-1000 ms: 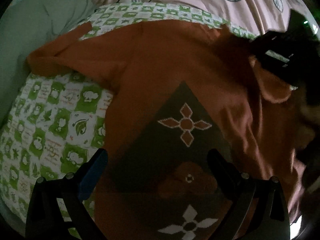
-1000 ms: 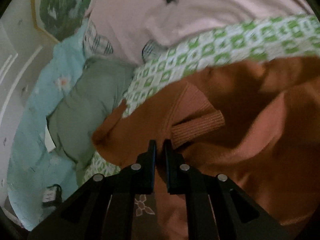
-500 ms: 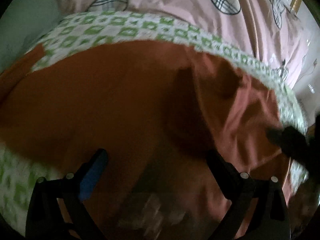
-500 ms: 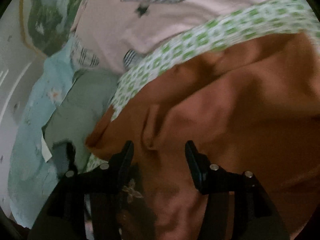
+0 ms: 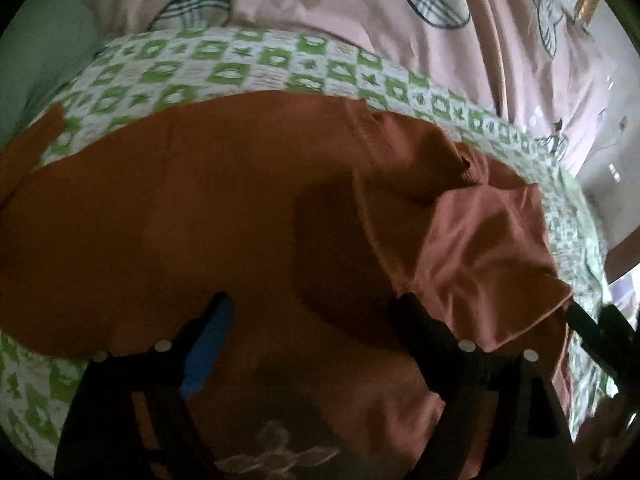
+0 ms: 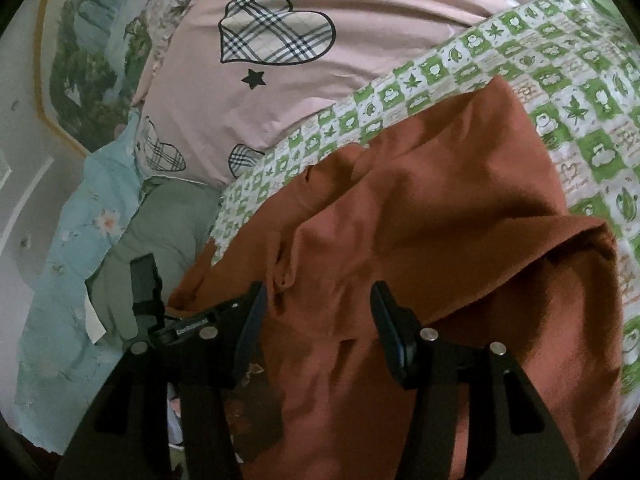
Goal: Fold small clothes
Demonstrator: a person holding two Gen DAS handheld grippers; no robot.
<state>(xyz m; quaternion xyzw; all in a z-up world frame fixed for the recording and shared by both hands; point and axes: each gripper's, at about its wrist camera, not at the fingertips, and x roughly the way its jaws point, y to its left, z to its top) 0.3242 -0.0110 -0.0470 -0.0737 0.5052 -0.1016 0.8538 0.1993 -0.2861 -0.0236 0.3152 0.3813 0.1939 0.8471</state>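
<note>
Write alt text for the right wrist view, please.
A rumpled rust-orange garment lies on a green-and-white checked blanket, with the right tool open just above it, gripping nothing. Behind are a pink heart-print quilt and a grey-green cushion.

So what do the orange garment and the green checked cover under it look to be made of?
Orange garment: soft matte knit, probably cotton jersey or fleece; it drapes in rounded folds and shows a stitched seam.
Green checked cover: thin printed woven cloth, likely cotton; flat, matte, with crisp printed leaf squares. Neither weave is sharp enough to confirm.
</note>
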